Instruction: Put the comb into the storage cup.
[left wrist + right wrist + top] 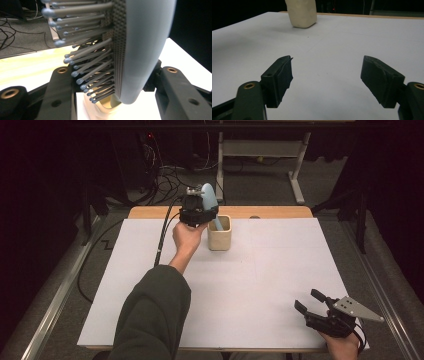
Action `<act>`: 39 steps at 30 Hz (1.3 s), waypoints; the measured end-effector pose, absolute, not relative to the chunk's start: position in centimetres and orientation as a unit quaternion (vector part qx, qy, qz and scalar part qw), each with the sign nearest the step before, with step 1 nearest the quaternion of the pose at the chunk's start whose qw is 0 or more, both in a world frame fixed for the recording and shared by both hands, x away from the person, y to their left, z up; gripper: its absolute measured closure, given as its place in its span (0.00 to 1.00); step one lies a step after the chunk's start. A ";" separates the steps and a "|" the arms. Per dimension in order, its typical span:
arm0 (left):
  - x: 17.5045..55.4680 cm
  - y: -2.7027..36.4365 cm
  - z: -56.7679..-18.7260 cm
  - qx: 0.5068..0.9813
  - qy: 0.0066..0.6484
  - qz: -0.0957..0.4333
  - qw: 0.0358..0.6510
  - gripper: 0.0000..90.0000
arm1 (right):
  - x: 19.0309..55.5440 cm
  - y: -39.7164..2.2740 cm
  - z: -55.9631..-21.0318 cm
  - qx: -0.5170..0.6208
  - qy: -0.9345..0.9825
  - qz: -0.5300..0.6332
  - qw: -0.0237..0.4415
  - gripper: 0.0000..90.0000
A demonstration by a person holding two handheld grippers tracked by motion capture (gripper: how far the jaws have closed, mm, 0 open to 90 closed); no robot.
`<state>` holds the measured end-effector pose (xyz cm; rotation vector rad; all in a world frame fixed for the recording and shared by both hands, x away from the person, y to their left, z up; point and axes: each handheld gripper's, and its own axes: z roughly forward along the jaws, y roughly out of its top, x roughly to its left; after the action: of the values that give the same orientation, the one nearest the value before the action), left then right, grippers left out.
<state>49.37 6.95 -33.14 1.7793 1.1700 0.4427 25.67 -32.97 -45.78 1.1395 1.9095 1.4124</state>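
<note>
A light blue hairbrush (pixel 208 195) with grey bristles is held upright in my left gripper (pixel 199 211), which is shut on its head at the back of the table. The brush's handle end dips into a cream cup (pixel 219 234) just right of that gripper. In the left gripper view the brush (pixel 145 50) stands between the two black jaws of the left gripper (pixel 117 77), bristles to the left, with the cup (pixel 105 110) below it. My right gripper (pixel 308 300) rests near the front right corner, open and holding nothing. In its own view the right gripper (pixel 327 75) faces the distant cup (pixel 302 13).
A white sheet (pixel 260 270) covers the table, with a wooden strip (pixel 270 212) bare along its far edge. Beyond it the floor holds tangled cables (pixel 170 177) and a grey desk frame (pixel 297 175). A dark sleeve (pixel 155 320) reaches in from the front left.
</note>
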 end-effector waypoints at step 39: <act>49.5 6.1 -35.7 0.742 0.475 0.173 0.440 0.55 | 25.7 -33.0 -45.8 0.419 0.701 0.520 0.249 0.29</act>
<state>49.45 6.12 -35.71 1.8424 1.1805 0.4285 25.67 -32.96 -45.78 1.1416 1.9101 1.4170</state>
